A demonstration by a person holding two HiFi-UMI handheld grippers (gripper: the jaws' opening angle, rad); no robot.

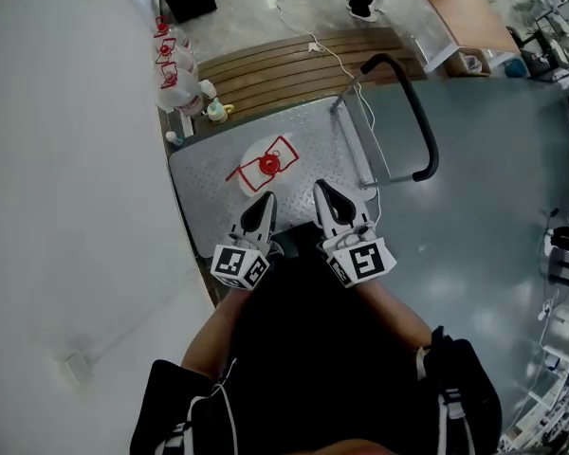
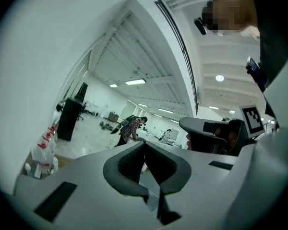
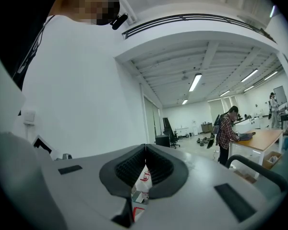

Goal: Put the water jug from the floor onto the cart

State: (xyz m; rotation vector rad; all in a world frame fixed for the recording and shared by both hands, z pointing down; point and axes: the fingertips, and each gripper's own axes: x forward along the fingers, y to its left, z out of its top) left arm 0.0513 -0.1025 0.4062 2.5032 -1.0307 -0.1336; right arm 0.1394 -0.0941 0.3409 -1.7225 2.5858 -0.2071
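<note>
In the head view the water jug [image 1: 268, 164], white with a red cap and red handle, stands upright on the cart's metal deck [image 1: 209, 173]. My left gripper [image 1: 262, 207] and right gripper [image 1: 328, 197] hover side by side over the deck's near edge, close to my body and apart from the jug. Both are shut with nothing held. In the left gripper view the jaws [image 2: 144, 143] meet at their tips, and the right gripper's body [image 2: 206, 128] shows beside them. The right gripper view shows its jaws [image 3: 145, 147] closed too, with something white with red print [image 3: 143, 181] glimpsed below them.
The cart's black push handle [image 1: 412, 112] rises at the deck's right side. Several more jugs [image 1: 175, 74] stand along the white wall beside a wooden pallet [image 1: 284, 64]. A white cable [image 1: 337, 60] crosses the pallet. A person [image 3: 226, 131] leans over a desk far off.
</note>
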